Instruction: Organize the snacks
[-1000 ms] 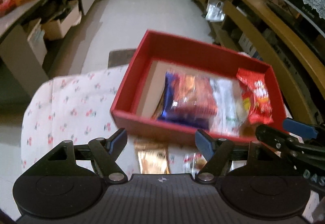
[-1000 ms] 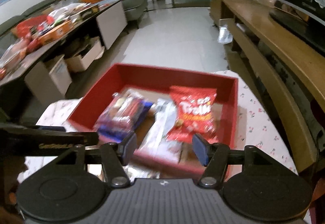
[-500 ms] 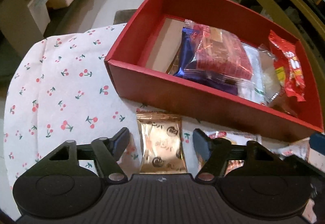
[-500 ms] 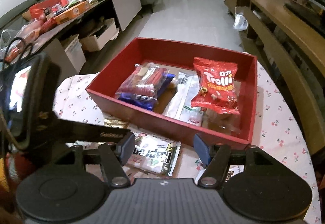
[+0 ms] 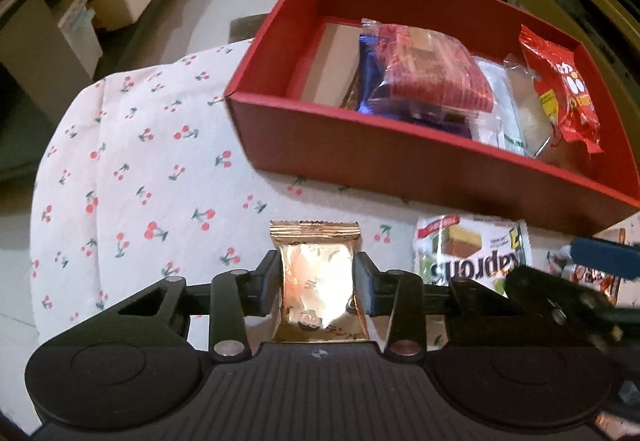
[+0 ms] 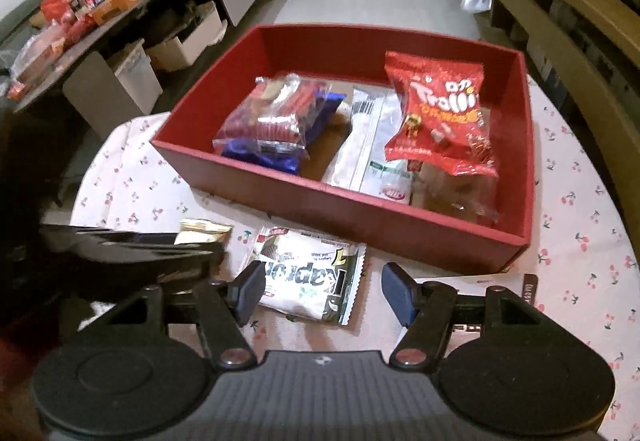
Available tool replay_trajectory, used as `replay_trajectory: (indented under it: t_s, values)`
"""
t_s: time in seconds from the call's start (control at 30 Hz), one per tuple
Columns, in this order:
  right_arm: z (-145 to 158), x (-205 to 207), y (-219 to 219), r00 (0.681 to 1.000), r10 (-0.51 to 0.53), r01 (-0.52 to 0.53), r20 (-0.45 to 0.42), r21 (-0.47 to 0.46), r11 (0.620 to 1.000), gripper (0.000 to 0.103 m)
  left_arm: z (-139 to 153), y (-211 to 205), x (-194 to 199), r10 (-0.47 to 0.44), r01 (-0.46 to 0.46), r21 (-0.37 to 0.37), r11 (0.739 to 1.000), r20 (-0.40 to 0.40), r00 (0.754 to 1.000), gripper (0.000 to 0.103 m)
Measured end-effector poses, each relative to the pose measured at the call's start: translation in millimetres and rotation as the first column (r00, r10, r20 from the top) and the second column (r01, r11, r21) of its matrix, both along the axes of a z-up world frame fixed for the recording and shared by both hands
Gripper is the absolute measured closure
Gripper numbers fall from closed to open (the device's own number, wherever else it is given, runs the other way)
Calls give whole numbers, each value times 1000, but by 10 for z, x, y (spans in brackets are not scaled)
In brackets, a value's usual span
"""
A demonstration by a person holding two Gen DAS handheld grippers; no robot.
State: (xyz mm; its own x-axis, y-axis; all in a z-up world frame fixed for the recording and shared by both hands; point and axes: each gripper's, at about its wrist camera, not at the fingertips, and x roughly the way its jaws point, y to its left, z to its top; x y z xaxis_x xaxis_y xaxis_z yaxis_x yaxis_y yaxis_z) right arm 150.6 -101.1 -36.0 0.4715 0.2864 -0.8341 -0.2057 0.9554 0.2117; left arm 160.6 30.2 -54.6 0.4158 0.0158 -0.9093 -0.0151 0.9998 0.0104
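Left gripper [image 5: 318, 275] closing on gold packet [image 5: 320, 281], near end hidden. Right gripper [image 6: 322, 291] open above wafer pack [image 6: 310, 277]. Near red box [image 5: 400, 157].

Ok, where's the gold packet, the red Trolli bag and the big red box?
gold packet [image 5: 318, 281], left wrist view, shiny middle.
red Trolli bag [image 6: 440, 121], right wrist view, white logo.
red box [image 6: 360, 209], right wrist view, near wall.

Cherry-print tablecloth [image 5: 132, 161], cluttered counter [image 6: 100, 1]

Dim indoor light, foil glare, fisheye bending at edges, slight blur.
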Motion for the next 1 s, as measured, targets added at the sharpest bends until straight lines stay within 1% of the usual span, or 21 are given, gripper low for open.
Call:
replay_trajectory:
  t_s: [0.1,0.17,0.2,0.3,0.37,0.4,0.43,0.47,0.57,0.6,0.7,0.73,0.77,0.87,0.93,1.0]
  values:
    - [-70,82,52,1000,-8,9,-11,19,1000,34,3,82,-47,10,-10,-9,1000,-6,1000,56]
    - [-104,141,81,1000,-17,18,-17,38,999,28,-3,139,-59,16,-17,-14,1000,-12,1000,56]
    - [-122,165,86,999,-22,23,-23,48,999,27,-7,154,-64,18,-18,-15,1000,-15,1000,56]
    - [-187,233,142,998,-24,27,-51,65,998,25,-11,188,-71,16,-17,-24,1000,-17,1000,56]
    - [-207,256,178,999,-37,39,-39,54,998,24,-12,203,-74,21,-21,-28,999,-18,1000,55]
    - [-218,271,196,998,-37,40,-41,62,997,21,-9,207,-72,18,-19,-31,999,-21,1000,54]
    - [-228,282,218,998,-37,40,-44,67,997,14,-7,205,-71,17,-17,-30,999,-21,1000,53]
    - [-240,285,255,999,-34,36,-41,58,998,10,-9,202,-76,14,-14,-27,1000,-18,1000,52]
    - [-290,283,354,999,-24,24,-25,8,1000,9,-29,159,-87,-10,10,3,1000,-12,1000,50]
    - [-313,281,371,999,-24,24,-20,-12,1000,10,-34,134,-98,-19,19,19,1000,-9,1000,49]
    - [-343,263,367,1000,-23,22,-12,-60,998,21,-46,119,-125,-26,27,36,999,-13,1000,39]
    - [-332,256,358,1000,-19,19,-8,-80,997,33,-43,127,-129,-27,27,37,999,-14,1000,38]
    - [-319,245,324,1000,-13,12,-7,-81,997,36,-40,146,-130,-24,25,32,999,-19,1000,37]
    - [-299,238,212,1000,-11,10,-28,-25,1000,39,-43,225,-123,-9,9,9,1000,-31,999,34]
    - [-283,246,177,998,8,-8,-66,10,1000,39,-43,253,-124,-4,4,3,1000,-33,999,34]
    - [-242,241,134,997,-1,5,-80,52,999,39,-44,259,-119,-8,8,1,1000,-34,999,33]
